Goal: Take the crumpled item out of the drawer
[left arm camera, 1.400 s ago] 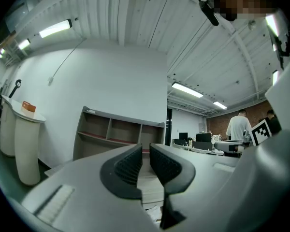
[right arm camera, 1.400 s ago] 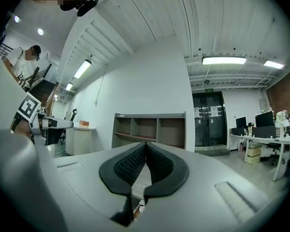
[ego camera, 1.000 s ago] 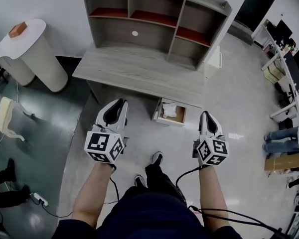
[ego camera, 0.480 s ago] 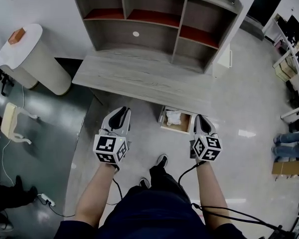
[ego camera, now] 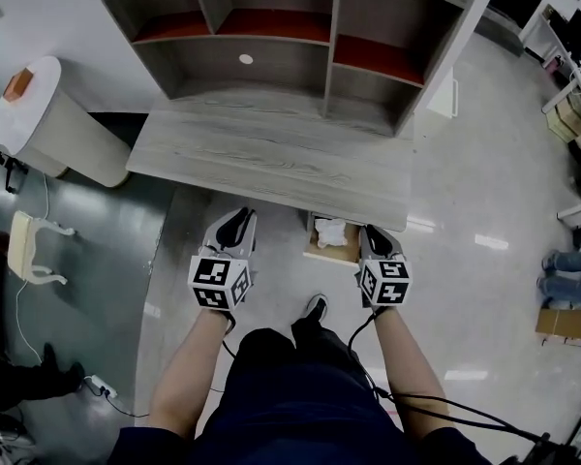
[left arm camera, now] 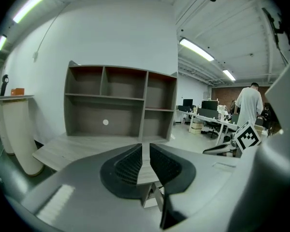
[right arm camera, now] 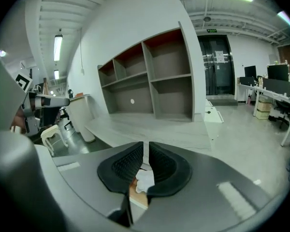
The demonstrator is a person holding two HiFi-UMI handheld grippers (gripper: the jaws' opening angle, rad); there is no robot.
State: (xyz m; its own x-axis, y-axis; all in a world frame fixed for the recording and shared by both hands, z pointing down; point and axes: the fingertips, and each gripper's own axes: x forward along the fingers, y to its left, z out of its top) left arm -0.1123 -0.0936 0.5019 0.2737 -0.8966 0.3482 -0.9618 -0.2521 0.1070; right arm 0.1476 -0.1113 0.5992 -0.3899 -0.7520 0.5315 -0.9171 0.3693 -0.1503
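A white crumpled item lies in a small open wooden drawer just under the front edge of the grey desk. My right gripper hovers at the drawer's right side, above it. Its jaws are opening, with a narrow gap and nothing between them. In the right gripper view the crumpled item and the drawer show below the right gripper. My left gripper hangs left of the drawer, empty. In its own view the left gripper shows a slim gap.
A grey hutch with open shelves stands on the desk. A white rounded cabinet and a pale chair are at the left. The person's shoe is just behind the drawer. Office desks stand far right.
The person has stepped towards the desk. Both grippers moved forward, and the right one now sits beside the drawer. Its jaws have parted slightly.
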